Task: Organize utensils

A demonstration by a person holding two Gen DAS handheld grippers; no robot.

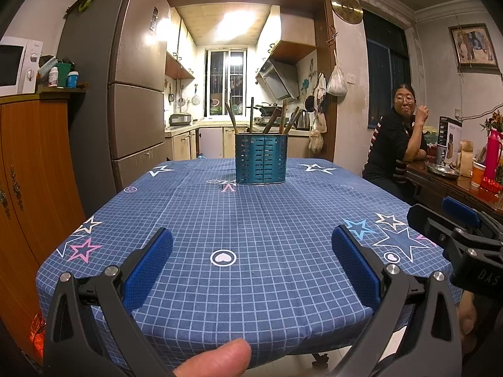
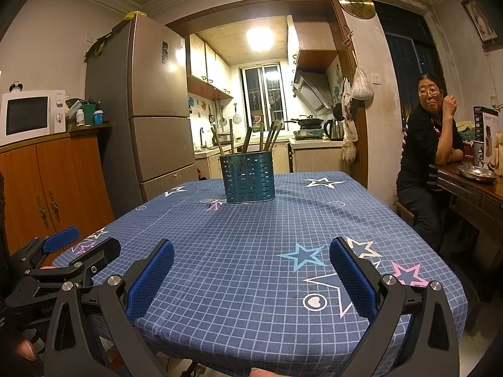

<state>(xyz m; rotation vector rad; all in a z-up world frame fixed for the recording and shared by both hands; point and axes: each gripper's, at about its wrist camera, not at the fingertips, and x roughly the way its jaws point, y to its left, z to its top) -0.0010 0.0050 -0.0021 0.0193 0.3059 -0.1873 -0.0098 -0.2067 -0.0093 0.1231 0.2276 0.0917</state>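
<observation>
A teal perforated utensil holder [image 1: 261, 159] [image 2: 247, 177] stands upright at the far middle of the table, with several wooden utensil handles [image 1: 273, 119] [image 2: 246, 138] sticking out of its top. My left gripper [image 1: 251, 245] is open over the table's near edge with nothing between its blue pads. My right gripper [image 2: 251, 256] is open too, empty, also at the near edge. Each gripper shows in the other's view: the right gripper [image 1: 452, 216] at the right, the left gripper [image 2: 78, 245] at the left. Both are far from the holder.
The table wears a blue checked cloth [image 1: 251, 213] with stars. A person [image 1: 399, 138] sits at a wooden side table [image 1: 456, 185] on the right. A fridge [image 1: 125, 78] and an orange cabinet [image 1: 34, 157] with a microwave stand left. A kitchen lies behind.
</observation>
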